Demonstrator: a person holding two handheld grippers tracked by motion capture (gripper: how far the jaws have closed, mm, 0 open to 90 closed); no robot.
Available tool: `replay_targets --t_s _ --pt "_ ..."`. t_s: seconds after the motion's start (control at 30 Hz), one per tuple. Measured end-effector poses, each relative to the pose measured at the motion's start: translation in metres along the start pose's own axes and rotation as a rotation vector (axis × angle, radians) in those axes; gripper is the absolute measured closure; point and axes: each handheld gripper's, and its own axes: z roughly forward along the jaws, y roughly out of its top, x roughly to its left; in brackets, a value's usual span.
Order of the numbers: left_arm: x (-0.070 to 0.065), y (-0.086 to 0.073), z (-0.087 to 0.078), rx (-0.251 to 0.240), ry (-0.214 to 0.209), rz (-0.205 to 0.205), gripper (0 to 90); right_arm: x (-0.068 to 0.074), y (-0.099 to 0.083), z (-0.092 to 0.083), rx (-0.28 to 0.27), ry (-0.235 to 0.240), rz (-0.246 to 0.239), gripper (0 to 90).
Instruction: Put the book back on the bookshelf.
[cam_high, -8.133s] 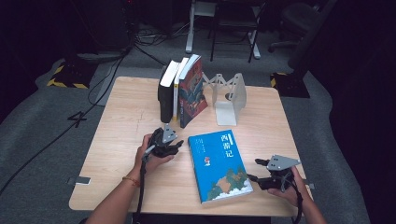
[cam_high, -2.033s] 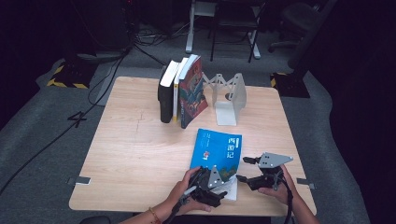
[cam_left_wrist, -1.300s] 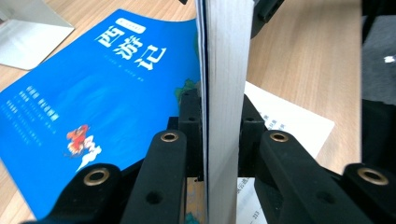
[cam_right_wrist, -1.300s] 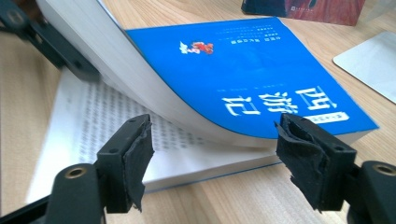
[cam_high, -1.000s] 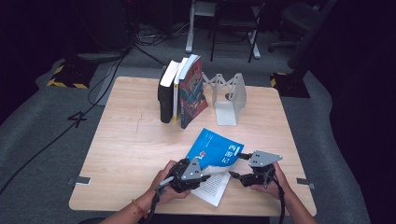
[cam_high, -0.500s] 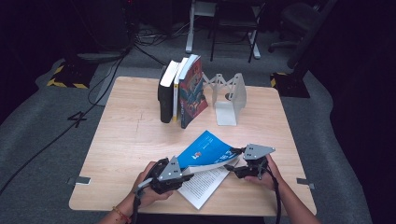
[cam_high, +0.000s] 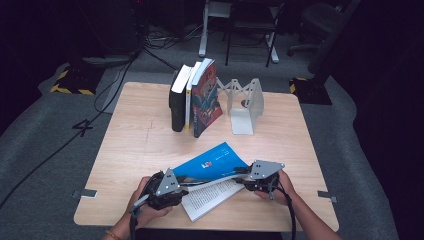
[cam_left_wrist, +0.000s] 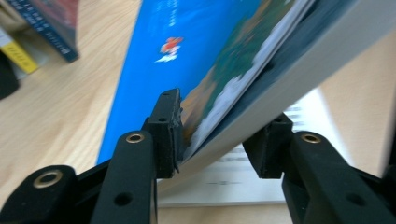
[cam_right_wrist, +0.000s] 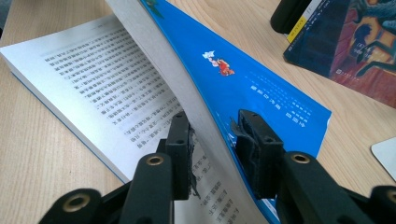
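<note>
A blue paperback (cam_high: 210, 162) lies open near the table's front edge, its front cover and a sheaf of pages lifted off the printed page (cam_high: 212, 196). My left gripper (cam_high: 186, 184) sits at the book's left end. Its jaws have just been opening, with the raised sheaf (cam_left_wrist: 243, 93) between them: the left pad (cam_left_wrist: 169, 135) touches the cover, the right pad stands apart. My right gripper (cam_high: 240, 175) has just been closing on the sheaf's right end. In the right gripper view (cam_right_wrist: 212, 140) its pads press the blue cover (cam_right_wrist: 261, 88) and the page beneath.
Three books (cam_high: 192, 97) stand in a row at the back of the wooden table (cam_high: 140, 145), with a white bookend (cam_high: 247, 102) to their right. Cables and chair legs lie on the floor behind.
The cover and sheaf have lifted higher off the book. My left gripper slid left along the book and opened its jaws. My right gripper closed on the raised sheaf.
</note>
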Motion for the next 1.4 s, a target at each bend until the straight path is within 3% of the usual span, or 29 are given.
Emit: replay_targets --t_s 0.13,0.37,0.63,0.77,0.83,0.9,1.0,1.13,1.23,1.3,1.33,1.4 --pt "0.009 0.003 0.010 -0.010 -0.023 -0.022 60.7 0.006 0.003 -0.004 0.012 -0.013 -0.007 71.0" --pt "0.030 0.017 0.027 -0.027 -0.078 0.014 59.4 0.008 0.000 -0.016 0.022 -0.045 0.006 75.1" --pt "0.051 0.033 0.045 -0.005 -0.097 0.038 53.9 0.005 -0.001 -0.020 0.044 -0.087 0.022 77.5" --pt "0.044 0.035 0.042 0.022 -0.059 0.062 49.3 0.003 -0.001 -0.020 0.036 -0.080 0.027 77.2" --pt "0.038 0.037 0.031 -0.039 -0.093 0.059 46.0 0.004 -0.001 -0.019 0.044 -0.079 0.023 76.9" --pt "0.030 0.042 0.022 -0.068 -0.099 0.088 45.2 0.004 -0.001 -0.018 0.051 -0.075 0.019 76.8" --pt "0.018 0.050 0.015 -0.086 -0.097 0.118 42.4 0.004 0.000 -0.018 0.051 -0.075 0.016 76.7" --pt "0.010 0.053 0.017 -0.090 -0.114 0.132 42.7 0.004 0.000 -0.018 0.061 -0.070 0.010 75.9" --pt "0.004 0.056 0.021 -0.078 -0.116 0.155 49.8 0.004 0.000 -0.017 0.064 -0.060 0.008 74.5" --pt "0.002 0.056 0.022 -0.083 -0.117 0.162 59.3 0.004 0.000 -0.017 0.064 -0.058 0.008 74.0" --pt "0.001 0.056 0.023 -0.082 -0.132 0.166 59.3 0.004 0.000 -0.016 0.065 -0.057 0.006 73.5" --pt "0.000 0.056 0.022 -0.077 -0.133 0.192 68.8 0.004 0.000 -0.016 0.065 -0.057 0.004 72.3"
